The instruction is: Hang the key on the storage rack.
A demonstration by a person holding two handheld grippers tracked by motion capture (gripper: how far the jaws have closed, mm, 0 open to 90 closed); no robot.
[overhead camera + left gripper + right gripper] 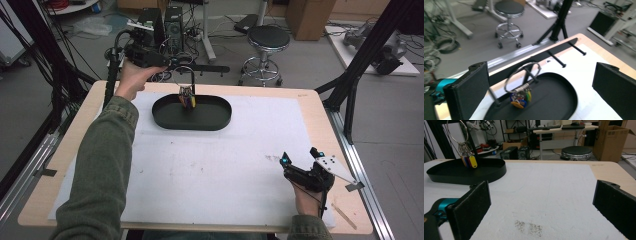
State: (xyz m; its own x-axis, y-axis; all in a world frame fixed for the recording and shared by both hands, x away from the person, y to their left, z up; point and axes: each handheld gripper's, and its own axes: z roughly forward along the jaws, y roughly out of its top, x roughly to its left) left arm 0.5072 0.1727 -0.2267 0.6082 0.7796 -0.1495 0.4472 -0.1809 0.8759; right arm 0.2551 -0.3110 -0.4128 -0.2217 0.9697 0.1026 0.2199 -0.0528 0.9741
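A: Where is the key ring [522,75]?

B: Centre frame: thin wire hoop with coloured plastic tags [520,98], hanging on a rack peg [531,75] above the matte black oval tray [559,100].

A: Jaws?

B: Left gripper [544,87] spread wide, holding nothing. Right gripper [541,210] spread, over the white foam mat [544,192].

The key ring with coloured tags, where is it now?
The key ring hangs on a peg of the black rack, above the black tray, at the table's far left.

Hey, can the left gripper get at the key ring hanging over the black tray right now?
Probably yes: the left gripper is open, and the key ring hangs on its peg between the jaws, nothing between.
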